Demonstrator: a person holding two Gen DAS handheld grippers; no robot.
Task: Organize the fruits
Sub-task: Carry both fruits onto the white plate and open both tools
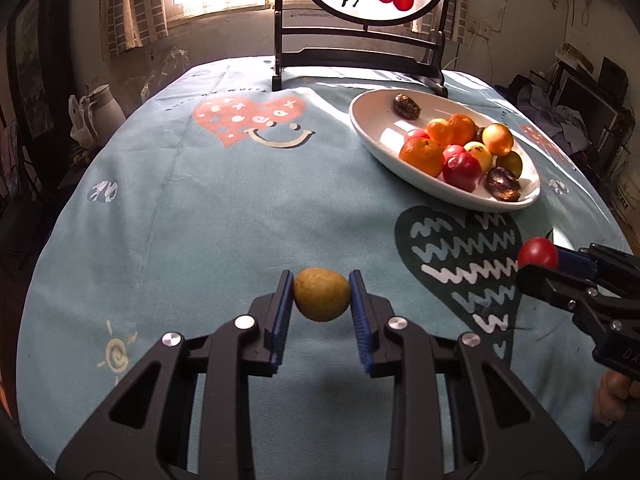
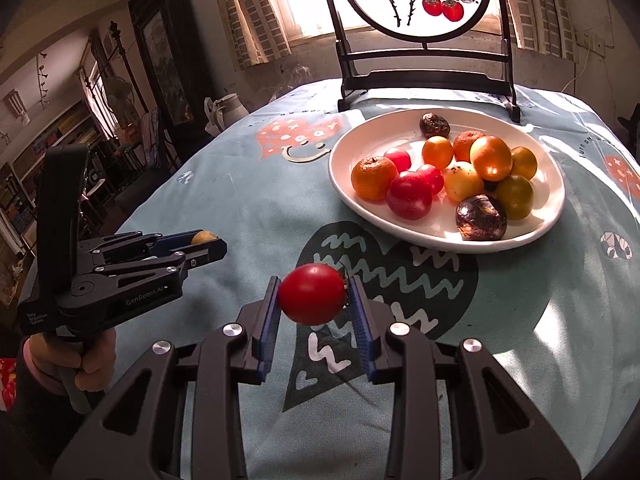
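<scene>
A: On the left, what does the left gripper (image 1: 322, 295) hold?

B: It is clenched on a yellow-brown fruit (image 1: 322, 294), lifted over the tablecloth (image 1: 200, 216). The right gripper (image 2: 312, 294) grips a red tomato (image 2: 312, 293).

A: Where is the white plate (image 2: 344, 196)?

B: Ahead and to the right of both. Its long axis runs away to the left; the right gripper is nearer, I think.

A: Anything unclear?

B: One dark piece among the fruits on the plate is mostly hidden, and I cannot name the dark fruits.
</scene>
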